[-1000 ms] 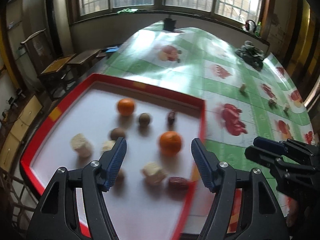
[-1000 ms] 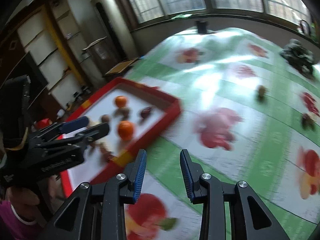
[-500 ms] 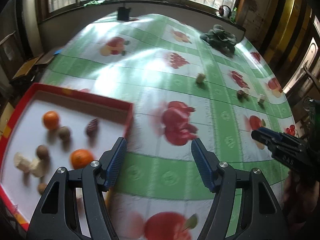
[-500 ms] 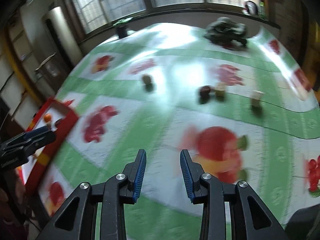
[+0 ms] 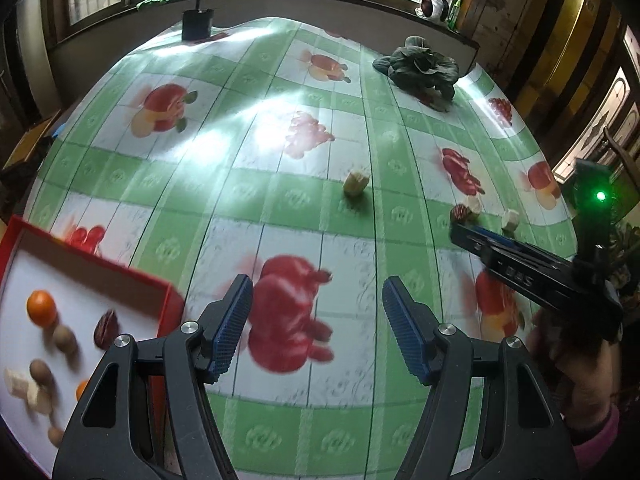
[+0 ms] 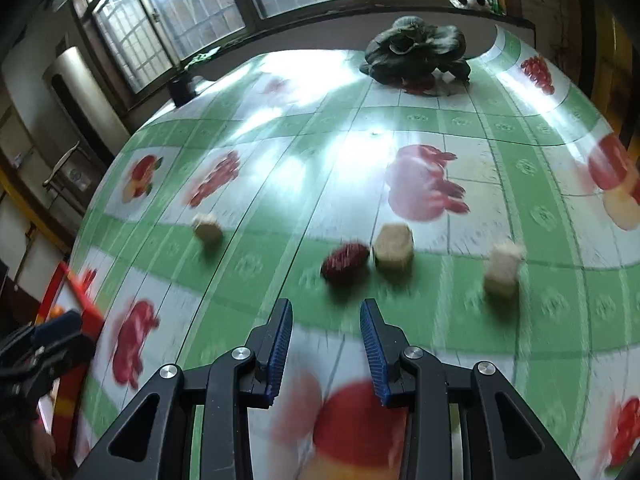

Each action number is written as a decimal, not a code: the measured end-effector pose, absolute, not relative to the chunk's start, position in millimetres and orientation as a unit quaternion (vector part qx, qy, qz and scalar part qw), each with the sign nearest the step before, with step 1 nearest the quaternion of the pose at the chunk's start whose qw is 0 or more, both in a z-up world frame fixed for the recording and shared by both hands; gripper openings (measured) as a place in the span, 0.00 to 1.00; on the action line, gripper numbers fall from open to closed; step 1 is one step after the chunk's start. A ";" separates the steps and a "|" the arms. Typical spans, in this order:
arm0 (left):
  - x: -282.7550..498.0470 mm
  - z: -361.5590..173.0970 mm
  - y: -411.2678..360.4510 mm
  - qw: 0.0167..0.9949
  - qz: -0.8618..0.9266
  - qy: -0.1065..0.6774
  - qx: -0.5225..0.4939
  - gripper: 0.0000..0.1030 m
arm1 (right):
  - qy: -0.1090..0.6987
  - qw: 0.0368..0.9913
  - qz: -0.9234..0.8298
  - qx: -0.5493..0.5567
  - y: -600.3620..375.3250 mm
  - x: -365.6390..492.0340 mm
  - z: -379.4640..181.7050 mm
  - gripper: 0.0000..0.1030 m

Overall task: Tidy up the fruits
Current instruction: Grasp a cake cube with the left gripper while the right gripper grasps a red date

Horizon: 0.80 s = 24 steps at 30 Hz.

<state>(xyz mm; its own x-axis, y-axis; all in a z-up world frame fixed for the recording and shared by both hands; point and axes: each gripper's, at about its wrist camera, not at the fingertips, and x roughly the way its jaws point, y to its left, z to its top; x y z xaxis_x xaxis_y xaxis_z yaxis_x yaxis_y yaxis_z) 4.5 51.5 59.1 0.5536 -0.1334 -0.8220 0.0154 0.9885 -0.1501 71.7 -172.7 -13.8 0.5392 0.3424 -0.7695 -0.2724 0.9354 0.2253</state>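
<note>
A red-rimmed white tray (image 5: 162, 298) lies at the lower left of the left wrist view and holds an orange (image 5: 41, 308), a dark red date (image 5: 106, 329), brown round fruits and pale chunks. My left gripper (image 5: 316, 326) is open and empty above the tablecloth, right of the tray. My right gripper (image 6: 326, 344) is open and empty, just short of a dark red date (image 6: 346, 260). A pale chunk (image 6: 393, 246) touches that date. Another pale chunk (image 6: 502, 266) stands to the right and a third (image 6: 207, 229) to the left.
The table wears a green-and-white cloth printed with fruit. A dark green leafy bundle (image 6: 414, 50) lies at the far edge, and a black box (image 5: 196, 24) at the far left. The tray's corner (image 6: 74, 284) shows at the left of the right wrist view.
Both grippers have swung right, away from the tray and over the open cloth. The right gripper has closed in on the date and pale chunks. Both stayed open.
</note>
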 end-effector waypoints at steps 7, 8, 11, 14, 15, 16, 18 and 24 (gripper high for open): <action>39.7 54.6 45.9 0.874 -0.027 0.480 -0.068 0.66 | 0.435 0.889 0.146 0.001 -155.7 98.3 -13.9 0.20; 45.0 53.5 45.0 0.874 -0.025 0.481 -0.068 0.66 | 0.433 0.891 0.139 -0.021 -153.7 96.7 -14.2 0.20; 61.8 51.5 37.7 0.879 -0.025 0.473 -0.058 0.66 | 0.431 0.891 0.144 -0.026 -160.1 94.0 -14.7 0.20; 78.5 45.8 29.3 0.877 -0.034 0.477 -0.043 0.66 | 0.436 0.887 0.150 -0.014 -170.4 90.6 -13.7 0.20; 83.8 43.5 25.9 0.878 -0.036 0.477 -0.035 0.66 | 0.438 0.886 0.153 -0.013 -172.6 88.9 -13.7 0.20; 89.6 40.3 22.9 0.877 -0.037 0.479 -0.026 0.66 | 0.439 0.885 0.155 -0.013 -174.3 87.2 -13.7 0.20; 98.1 35.1 17.3 0.876 -0.041 0.481 -0.015 0.66 | 0.439 0.885 0.159 -0.007 -177.7 85.2 -13.7 0.20; 113.4 22.0 5.2 0.877 -0.049 0.478 0.005 0.48 | 0.437 0.883 0.168 0.003 -179.9 85.3 -13.8 0.20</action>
<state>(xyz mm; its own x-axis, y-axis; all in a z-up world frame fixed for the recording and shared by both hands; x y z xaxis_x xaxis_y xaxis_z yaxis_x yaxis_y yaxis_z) 113.4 5.2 22.0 0.5390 -0.0820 -0.8383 0.0908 0.9951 -0.0389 85.3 -179.9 -13.8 0.5609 0.2997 -0.7718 -0.2940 0.9435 0.1527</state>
